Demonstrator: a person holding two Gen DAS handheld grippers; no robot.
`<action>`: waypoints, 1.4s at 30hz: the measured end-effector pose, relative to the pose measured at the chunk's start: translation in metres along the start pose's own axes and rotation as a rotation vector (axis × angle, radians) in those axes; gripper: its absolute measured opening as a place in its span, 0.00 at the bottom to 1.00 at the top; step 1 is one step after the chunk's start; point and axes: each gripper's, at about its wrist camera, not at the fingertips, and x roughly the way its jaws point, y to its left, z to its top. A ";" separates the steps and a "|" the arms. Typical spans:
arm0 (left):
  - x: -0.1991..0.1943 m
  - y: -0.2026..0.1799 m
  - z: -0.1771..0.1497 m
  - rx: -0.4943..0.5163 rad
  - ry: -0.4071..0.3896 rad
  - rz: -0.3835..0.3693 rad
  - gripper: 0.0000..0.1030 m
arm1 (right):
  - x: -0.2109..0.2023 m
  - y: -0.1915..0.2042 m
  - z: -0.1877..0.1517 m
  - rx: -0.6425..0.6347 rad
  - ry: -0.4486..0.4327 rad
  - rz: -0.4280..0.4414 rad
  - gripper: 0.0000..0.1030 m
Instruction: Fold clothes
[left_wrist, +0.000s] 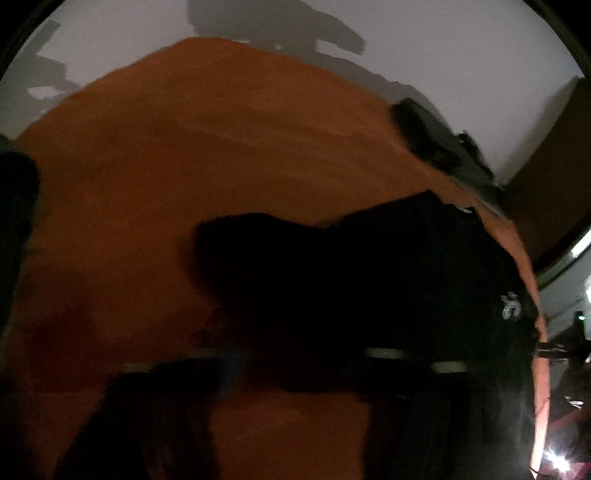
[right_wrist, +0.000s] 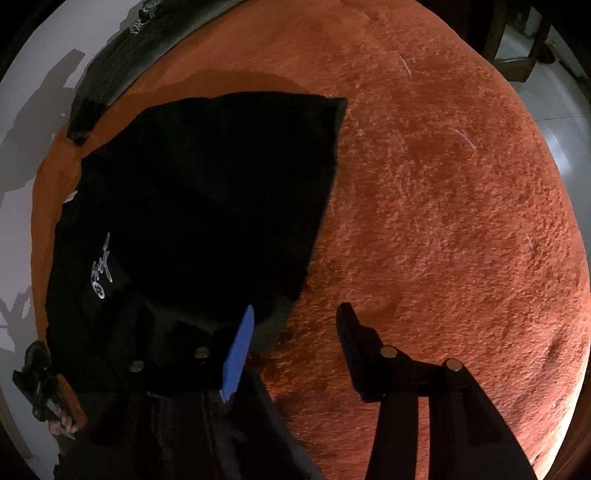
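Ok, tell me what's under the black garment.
The black garment lies on an orange-red carpet, which shows all around it. Whatever sits directly beneath the cloth is covered. The right gripper hangs open at its near edge.

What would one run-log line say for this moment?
stage: folding | black garment: partly folded on orange blanket | right tongs: open, at garment's edge, holding nothing | left tongs: state unclear, dark and blurred

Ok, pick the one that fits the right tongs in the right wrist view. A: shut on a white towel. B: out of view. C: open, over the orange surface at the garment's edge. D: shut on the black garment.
C: the right tongs stand open with nothing between their fingers, over the orange surface beside the black garment.
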 end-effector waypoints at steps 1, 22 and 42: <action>0.003 -0.002 0.003 -0.026 0.014 0.005 0.05 | 0.000 0.000 0.001 0.004 0.000 0.005 0.44; -0.044 0.017 0.031 -0.174 0.086 0.226 0.51 | -0.022 -0.016 0.063 -0.027 -0.057 -0.009 0.44; 0.090 -0.120 0.095 0.390 0.207 0.163 0.09 | 0.062 0.141 0.151 -0.732 -0.158 -0.156 0.05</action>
